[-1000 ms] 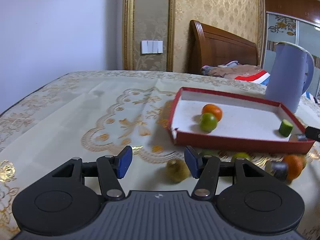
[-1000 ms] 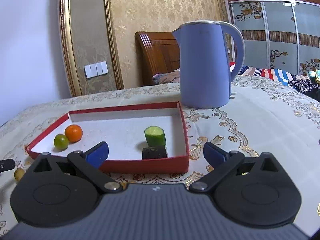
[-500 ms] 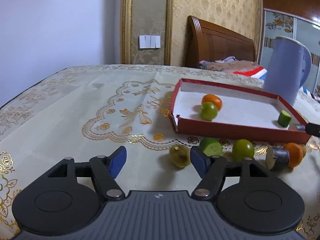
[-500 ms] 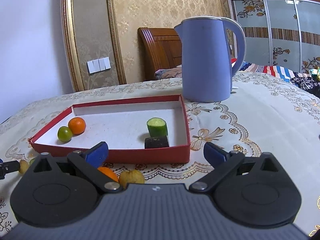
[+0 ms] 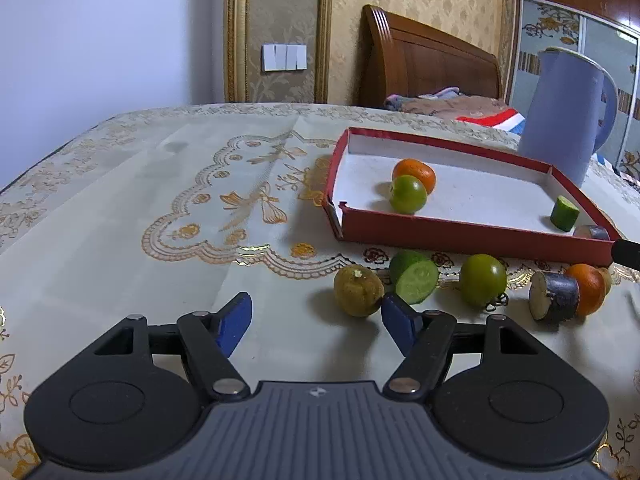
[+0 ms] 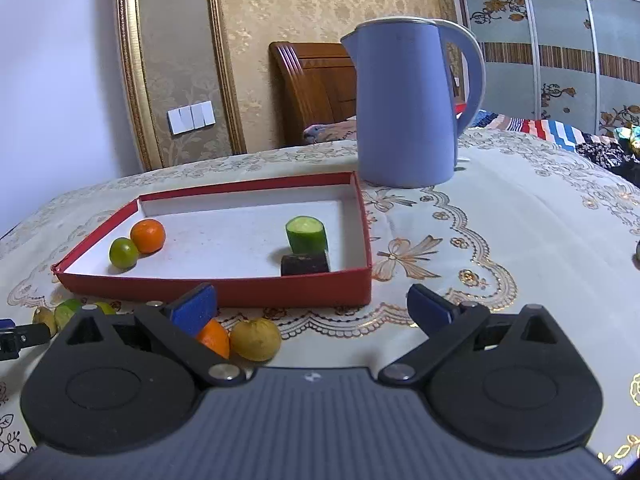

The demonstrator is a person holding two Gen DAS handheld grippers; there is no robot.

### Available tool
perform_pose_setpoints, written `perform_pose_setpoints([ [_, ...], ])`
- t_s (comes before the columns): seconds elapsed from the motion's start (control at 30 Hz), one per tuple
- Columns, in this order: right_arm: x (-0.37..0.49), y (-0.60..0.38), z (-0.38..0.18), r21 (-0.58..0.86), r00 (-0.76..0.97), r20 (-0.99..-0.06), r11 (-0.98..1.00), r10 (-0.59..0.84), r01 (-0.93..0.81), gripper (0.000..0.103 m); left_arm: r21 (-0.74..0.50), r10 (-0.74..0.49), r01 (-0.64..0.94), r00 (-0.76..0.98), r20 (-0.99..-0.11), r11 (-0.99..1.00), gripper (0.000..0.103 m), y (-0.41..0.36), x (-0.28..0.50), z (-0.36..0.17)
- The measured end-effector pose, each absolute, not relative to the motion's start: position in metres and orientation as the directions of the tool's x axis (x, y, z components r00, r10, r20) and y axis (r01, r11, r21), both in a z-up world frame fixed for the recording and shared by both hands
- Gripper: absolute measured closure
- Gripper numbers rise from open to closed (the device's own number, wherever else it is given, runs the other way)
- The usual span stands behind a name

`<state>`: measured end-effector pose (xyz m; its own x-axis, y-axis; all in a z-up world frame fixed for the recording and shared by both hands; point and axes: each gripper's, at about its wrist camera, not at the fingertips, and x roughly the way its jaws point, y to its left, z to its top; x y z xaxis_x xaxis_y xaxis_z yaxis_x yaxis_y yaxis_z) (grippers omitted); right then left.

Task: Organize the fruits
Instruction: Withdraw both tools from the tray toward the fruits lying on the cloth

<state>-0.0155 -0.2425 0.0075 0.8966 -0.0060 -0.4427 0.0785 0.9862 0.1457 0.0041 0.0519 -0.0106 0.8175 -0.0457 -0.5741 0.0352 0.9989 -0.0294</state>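
The step in hand is judged to be the approach to a loose fruit outside the tray. The left gripper is held low over the table with its blue-padded fingers apart and nothing between them. The right gripper is likewise seen with its fingers spread wide and empty.

The red tray, a shallow cardboard box with a white floor and a torn near-left corner, is located at 1 o'clock in the left wrist view. Inside it, a green citrus and an orange citrus are seen touching at the left; a cucumber piece and a dark cylindrical piece are placed in the near-right corner.

Outside the tray, along its near wall, a row of items is laid on the table: a dull yellow-brown fruit just ahead of the right finger, a halved green piece with a pale cut face, a glossy green round fruit, a dark-skinned cylinder and an orange fruit.

The next move is judged to call for the left gripper to be shifted toward 1 o'clock, so that the yellow-brown fruit is centred between the fingers. A rounded, rough skin is presented; rolling is to be expected.

A smooth blue kettle stands just beyond the tray. The table is covered with a gold-patterned, glossy cloth.
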Motion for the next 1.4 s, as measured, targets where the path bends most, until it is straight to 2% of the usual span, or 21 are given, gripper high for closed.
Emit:
perform_pose_setpoints([
  [0.27, -0.024, -0.248, 0.003, 0.19, 0.885, -0.465, 0.979, 0.021, 0.077, 0.0, -0.014, -0.035, 0.033, 0.812, -0.583, 0.999, 0.032, 0.049, 0.006, -0.012],
  [0.83, -0.034, -0.252, 0.003, 0.167, 0.876, -0.482, 0.982, -0.001, 0.093, 0.0, 0.012, -0.019, 0.033, 0.807, -0.59, 0.999, 0.032, 0.046, 0.008, -0.014],
  [0.97, -0.026, -0.249, 0.0, 0.149, 0.846, -0.532, 0.986, 0.02, 0.071, 0.0, 0.045, -0.001, 0.034, 0.807, -0.591, 0.998, 0.032, 0.041, 0.008, -0.013],
  [1.13, -0.023, -0.25, -0.004, 0.164, 0.835, -0.549, 0.984, 0.028, 0.075, 0.0, 0.047, -0.005, 0.04, 0.809, -0.588, 0.998, 0.032, 0.04, 0.008, -0.012],
  [1.4, -0.023, -0.256, -0.006, 0.198, 0.832, -0.554, 0.977, 0.042, 0.082, 0.0, 0.147, 0.077, 0.007, 0.83, -0.553, 0.989, 0.032, 0.027, 0.016, -0.006],
])
